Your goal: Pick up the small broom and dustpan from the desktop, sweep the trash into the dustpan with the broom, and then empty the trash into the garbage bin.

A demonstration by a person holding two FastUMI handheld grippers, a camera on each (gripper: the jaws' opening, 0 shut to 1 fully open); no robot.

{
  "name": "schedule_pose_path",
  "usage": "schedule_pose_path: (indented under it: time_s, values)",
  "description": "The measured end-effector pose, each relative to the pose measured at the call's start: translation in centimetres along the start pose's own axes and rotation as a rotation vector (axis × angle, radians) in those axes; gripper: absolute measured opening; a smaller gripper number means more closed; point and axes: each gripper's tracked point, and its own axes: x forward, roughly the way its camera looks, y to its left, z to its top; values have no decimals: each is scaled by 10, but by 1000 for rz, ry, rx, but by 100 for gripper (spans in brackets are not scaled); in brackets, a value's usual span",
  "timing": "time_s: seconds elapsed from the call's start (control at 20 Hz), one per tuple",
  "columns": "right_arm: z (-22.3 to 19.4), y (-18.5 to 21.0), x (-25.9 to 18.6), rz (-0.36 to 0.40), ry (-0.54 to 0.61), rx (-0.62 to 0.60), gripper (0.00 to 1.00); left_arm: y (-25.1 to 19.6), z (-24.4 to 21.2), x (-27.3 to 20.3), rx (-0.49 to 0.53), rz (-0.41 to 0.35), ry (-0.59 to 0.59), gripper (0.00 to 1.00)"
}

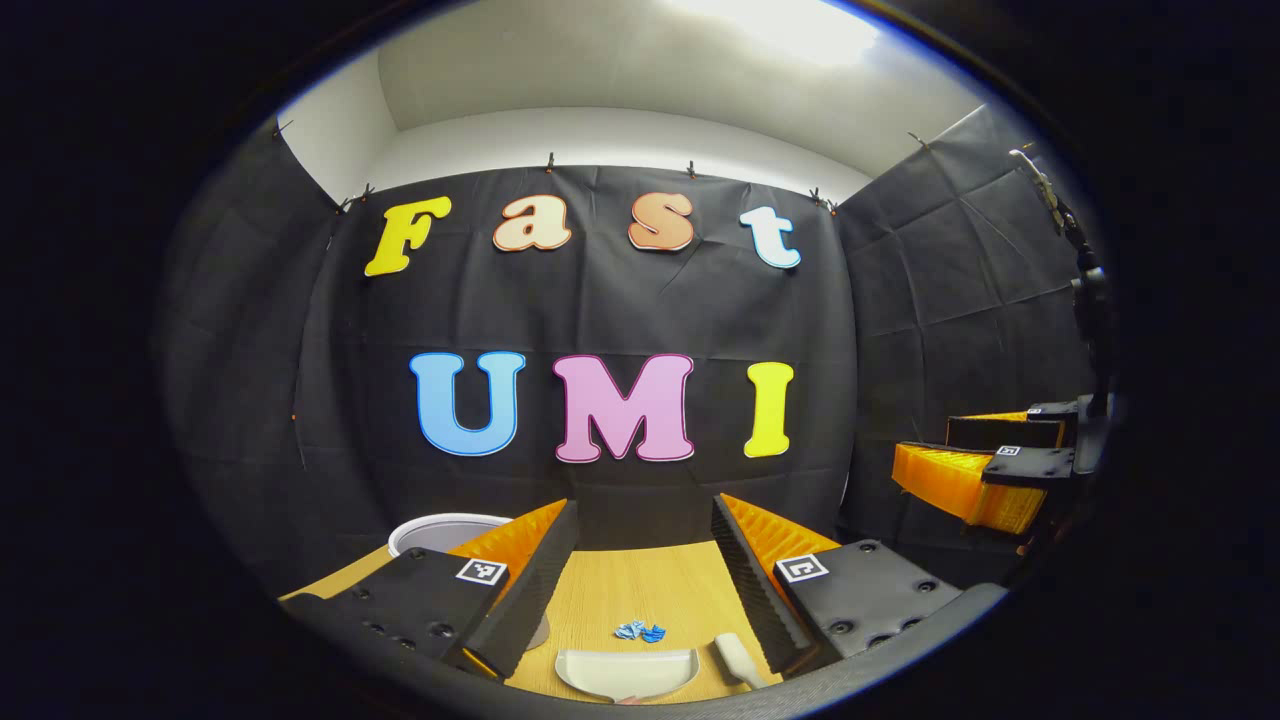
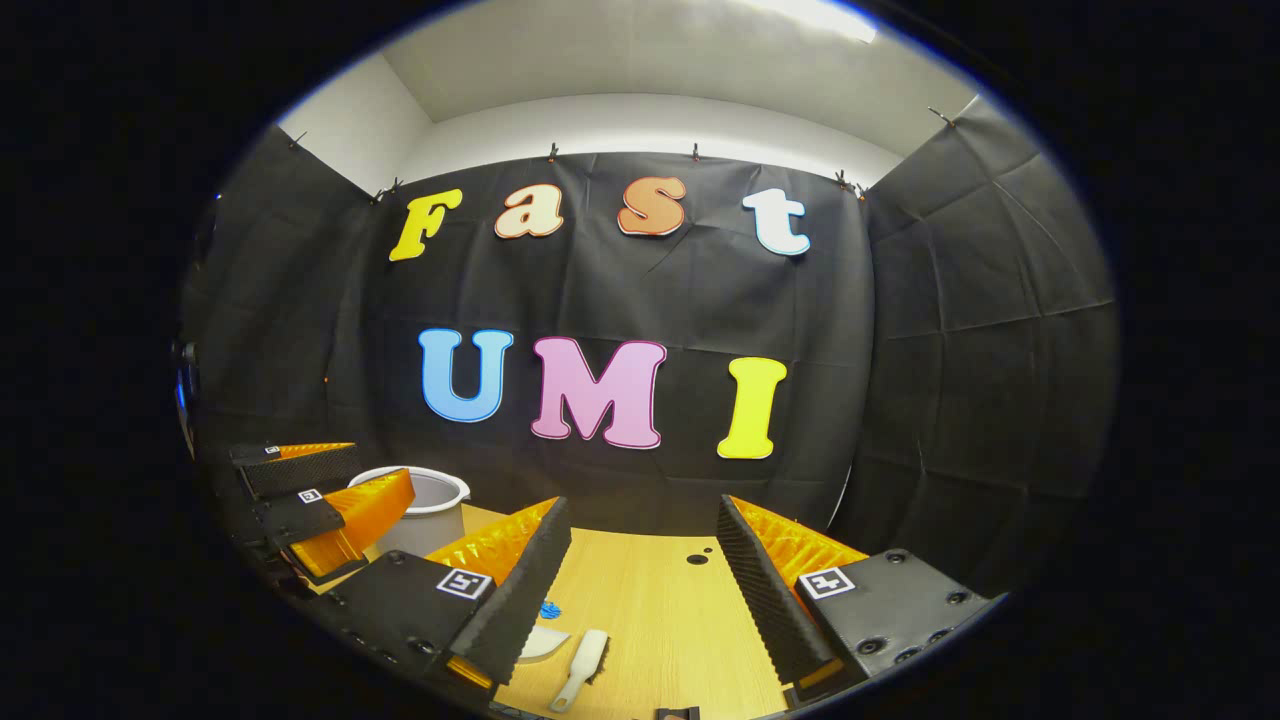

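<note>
Two grippers hover above the tabletop [image 1: 600, 590], and none of the task's steps appears done. The left gripper [image 1: 640, 570] has its fingers spread wide with nothing between them; the right gripper [image 2: 640, 580] is likewise spread and empty, and it also shows in the left gripper view at the far right edge, raised well off the tabletop. Taking the dustpan [image 1: 627, 672] as landmark: in the left gripper view it lies flat on the tabletop directly below the left gripper, its open mouth facing the back wall. The trash [image 1: 640, 631], a small crumpled blue scrap, lies just beyond that mouth, near but apart from it, and is not yet swept in. The broom [image 1: 738, 660] lies just beside the dustpan on its right; in the right gripper view the broom [image 2: 583, 668] rests flat, handle toward the camera, with the dustpan [image 2: 543, 643] partly hidden behind a finger. The bin [image 1: 445, 530], a pale round tub, stands well beyond the dustpan toward the back wall and to its left, partly hidden behind the left gripper's fingers. Judged from this layout, the task is at its start: both tools remain to be picked up, the trash remains to be swept, and emptying into the bin comes last.
</note>
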Motion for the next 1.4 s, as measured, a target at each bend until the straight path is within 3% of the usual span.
schedule_pose_path:
  time_s: [0.4,0.85,0.9,1.4]
  values:
    - [-3,11,4,-2,11,6,95,6,-4,4,-6,-10,10,80]
    - [-9,26,13,4,33,5,92,14,-18,11,-21,-15,56,80]
    - [-10,28,15,8,39,7,95,15,-23,11,-41,-18,70,80]
    - [-60,50,30,26,133,40,92,9,-78,17,-103,-52,246,80]
